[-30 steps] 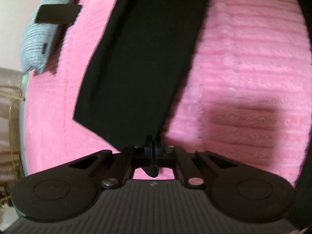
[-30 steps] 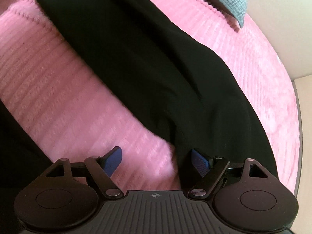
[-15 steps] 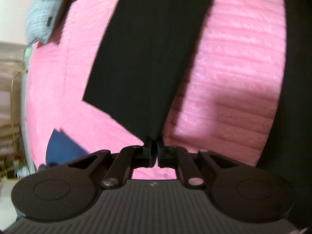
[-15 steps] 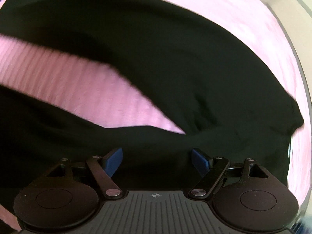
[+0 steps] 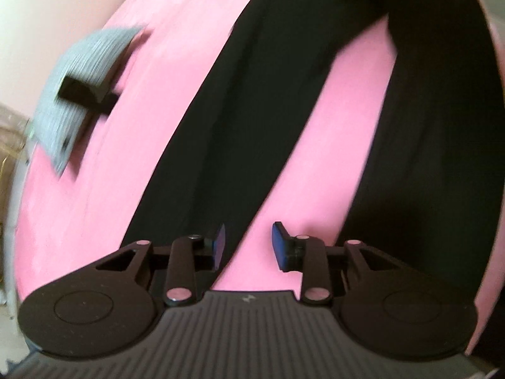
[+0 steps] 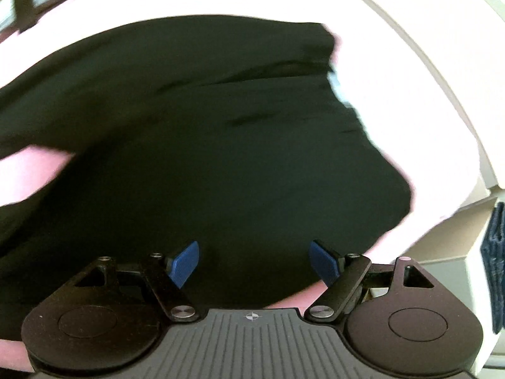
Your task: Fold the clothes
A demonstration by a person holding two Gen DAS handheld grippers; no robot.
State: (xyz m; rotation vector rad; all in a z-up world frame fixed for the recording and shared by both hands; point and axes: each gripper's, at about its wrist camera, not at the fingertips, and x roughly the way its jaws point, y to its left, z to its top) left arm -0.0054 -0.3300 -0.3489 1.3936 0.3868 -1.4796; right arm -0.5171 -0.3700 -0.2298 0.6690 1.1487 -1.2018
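Note:
Black trousers (image 5: 240, 117) lie spread on a pink ribbed blanket (image 5: 331, 145), their two legs running apart in the left wrist view. My left gripper (image 5: 249, 246) hovers above the gap between the legs; its jaws are opening and nothing is between the blue pads (image 5: 279, 246). In the right wrist view the wide upper part of the trousers (image 6: 221, 145) fills the picture, blurred. My right gripper (image 6: 254, 260) stands open above that cloth with nothing between its fingers.
A folded grey-blue ribbed garment (image 5: 79, 88) with a black piece (image 5: 85, 94) on it lies at the blanket's far left. A pale wall (image 5: 47, 6) rises behind it. A dark blue cloth (image 6: 495, 265) hangs at the right edge beside white furniture (image 6: 454, 271).
My left gripper let go of the trouser leg's hem, opened and swung up and away. My right gripper rolled and travelled from the leg to above the trousers' wide part, staying open.

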